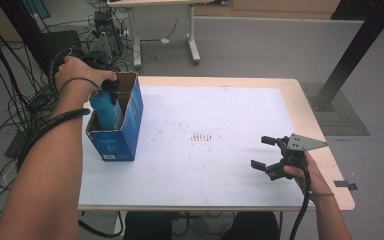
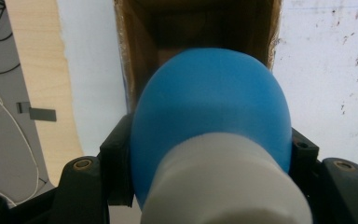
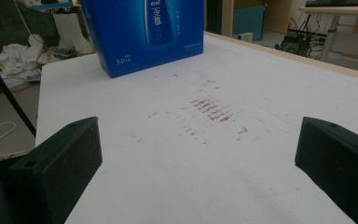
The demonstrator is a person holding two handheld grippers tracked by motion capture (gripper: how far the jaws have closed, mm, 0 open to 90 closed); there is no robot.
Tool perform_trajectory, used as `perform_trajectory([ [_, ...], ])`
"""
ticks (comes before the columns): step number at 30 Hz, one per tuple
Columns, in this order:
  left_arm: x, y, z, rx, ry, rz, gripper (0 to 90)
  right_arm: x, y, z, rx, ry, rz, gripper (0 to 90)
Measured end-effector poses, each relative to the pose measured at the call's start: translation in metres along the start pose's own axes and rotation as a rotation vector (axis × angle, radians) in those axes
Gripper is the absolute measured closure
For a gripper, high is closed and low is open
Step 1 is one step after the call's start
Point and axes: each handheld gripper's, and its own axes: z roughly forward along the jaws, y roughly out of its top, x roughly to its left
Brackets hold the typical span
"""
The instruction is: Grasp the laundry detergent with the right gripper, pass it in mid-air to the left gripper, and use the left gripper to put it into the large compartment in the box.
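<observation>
Fingers (image 2: 116, 158) of left gripper (image 1: 111, 86) clamping blue bottle (image 2: 209, 107) on both sides, white cap toward camera. Bottle hanging tilted in open top of blue box (image 1: 122, 130), which is standing at left part of table (image 1: 230, 170). Right gripper (image 1: 272, 155) hovering low over right side of table, its fingers (image 3: 65, 163) spreading wide, holding nothing.

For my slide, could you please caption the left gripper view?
Left tool clamps a blue bottle with a white cap over the open cardboard box.
</observation>
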Motion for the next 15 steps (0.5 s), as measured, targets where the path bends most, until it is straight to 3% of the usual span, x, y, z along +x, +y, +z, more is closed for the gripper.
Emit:
perform_trajectory([
  [15, 0.001, 0.005, 0.023, 0.021, 0.005, -0.007, 37.6, 0.000, -0.001, -0.001, 0.006, 0.000, 0.006, 0.4],
])
